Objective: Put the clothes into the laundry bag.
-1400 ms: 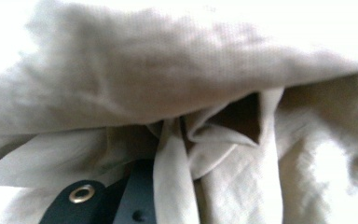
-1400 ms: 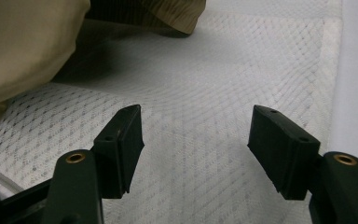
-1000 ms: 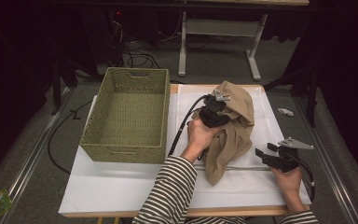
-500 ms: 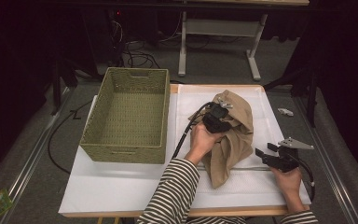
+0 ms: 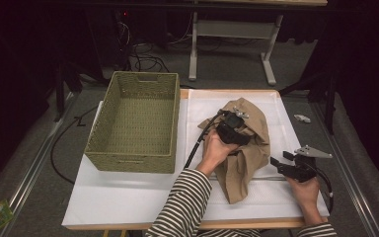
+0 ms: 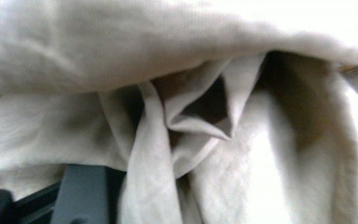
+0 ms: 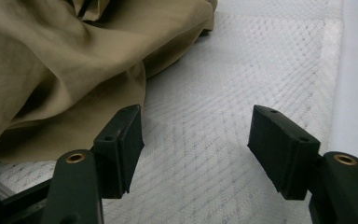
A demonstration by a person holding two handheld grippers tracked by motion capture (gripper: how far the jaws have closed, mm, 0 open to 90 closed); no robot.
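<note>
A tan cloth (image 5: 246, 168) lies crumpled on the white quilted mat (image 5: 286, 123). My left gripper (image 5: 237, 126) is pushed into the top of the heap. In the left gripper view pale folds of the cloth (image 6: 168, 70) hang right in front of the camera. One black jaw shows far to the lower left and a fold drapes over where the other would be. Its jaws have just been opening, with cloth loose between them. My right gripper (image 5: 278, 164) rests low on the mat beside the cloth's right edge (image 7: 65, 70). It stands open (image 7: 196, 140) with bare mat between its fingers.
A green woven basket (image 5: 128, 163) stands to the left of the mat on the white tabletop (image 5: 128, 197). A small white object (image 5: 302, 118) lies at the mat's far right edge. A black cable runs from the left gripper toward the basket.
My left hand has come down with the gripper, and the cloth has sunk and spread onto the mat. The right hand has stayed put.
</note>
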